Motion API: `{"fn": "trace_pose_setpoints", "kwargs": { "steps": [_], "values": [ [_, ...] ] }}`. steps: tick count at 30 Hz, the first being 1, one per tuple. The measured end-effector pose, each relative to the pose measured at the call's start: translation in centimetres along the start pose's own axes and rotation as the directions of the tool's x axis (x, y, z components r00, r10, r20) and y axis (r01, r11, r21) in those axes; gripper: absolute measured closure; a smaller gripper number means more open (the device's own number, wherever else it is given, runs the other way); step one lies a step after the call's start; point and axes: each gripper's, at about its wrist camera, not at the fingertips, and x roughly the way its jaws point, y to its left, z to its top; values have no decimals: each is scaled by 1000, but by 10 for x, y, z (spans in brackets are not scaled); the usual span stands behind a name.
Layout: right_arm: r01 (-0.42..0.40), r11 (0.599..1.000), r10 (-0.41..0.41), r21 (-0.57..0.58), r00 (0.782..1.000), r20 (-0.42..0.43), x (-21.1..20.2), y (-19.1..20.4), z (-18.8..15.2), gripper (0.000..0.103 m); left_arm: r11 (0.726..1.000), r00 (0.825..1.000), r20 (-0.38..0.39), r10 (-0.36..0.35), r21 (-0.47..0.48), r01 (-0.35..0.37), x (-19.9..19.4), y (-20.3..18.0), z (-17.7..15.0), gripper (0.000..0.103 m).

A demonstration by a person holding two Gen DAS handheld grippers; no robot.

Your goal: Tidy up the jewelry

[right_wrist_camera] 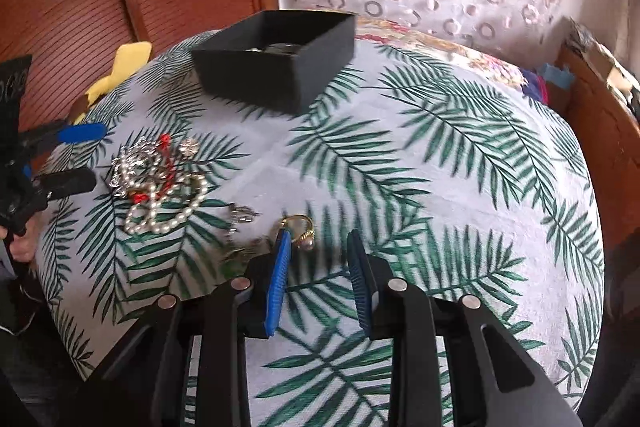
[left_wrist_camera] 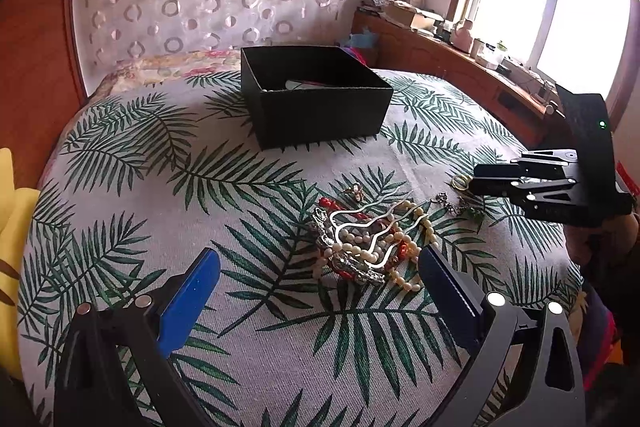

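A tangle of jewelry [left_wrist_camera: 368,239] lies on the leaf-print cloth: a pearl string, red beads, silver pieces and a wavy pale hairpin. My left gripper [left_wrist_camera: 318,259] is open wide, its blue pads on either side of the near part of that pile [right_wrist_camera: 160,179]. A gold ring [right_wrist_camera: 298,227] with a small pearl lies apart from the pile. My right gripper [right_wrist_camera: 318,239] is open low over it; the ring sits by the left pad, and the right pad is clear of it. From the left wrist the right gripper [left_wrist_camera: 476,181] points at the ring [left_wrist_camera: 460,182]. A black open box [left_wrist_camera: 316,95] holds a few pieces.
A small silver chain piece [right_wrist_camera: 242,215] lies between the ring and the pile, and a small brooch [left_wrist_camera: 356,191] lies behind the pile. A yellow cloth [right_wrist_camera: 120,67] lies at the cloth's left edge. A wooden ledge [left_wrist_camera: 460,63] with clutter runs under the window.
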Motion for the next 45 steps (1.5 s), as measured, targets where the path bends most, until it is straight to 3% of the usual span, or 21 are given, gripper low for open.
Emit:
{"fn": "trace_pose_setpoints", "kwargs": {
  "steps": [14,18,28,30,32,38,45],
  "values": [
    [-36,997,36,-61,999,-5,8,13,7,71,1000,1000,-9,-10,15,10,4,-9,2,7],
    [-52,997,53,-53,999,6,5,8,9,91,1000,1000,-11,-16,25,16,4,-15,5,7],
    [-26,1000,26,6,998,55,-29,-16,-18,91,993,996,-39,-77,83,80,19,-63,21,7],
    [-25,999,24,22,998,66,-37,-21,-25,91,989,994,-53,-91,110,96,26,-80,24,14],
    [-18,999,15,37,997,73,-44,-25,-34,91,985,991,-83,-105,130,115,34,-95,24,33],
    [-26,997,20,66,995,93,-53,-31,-47,91,971,979,-162,-126,184,155,57,-130,21,63],
    [-36,997,28,72,993,116,-57,-30,-48,91,971,983,-164,-84,208,117,71,-143,26,67]
  ]
}}
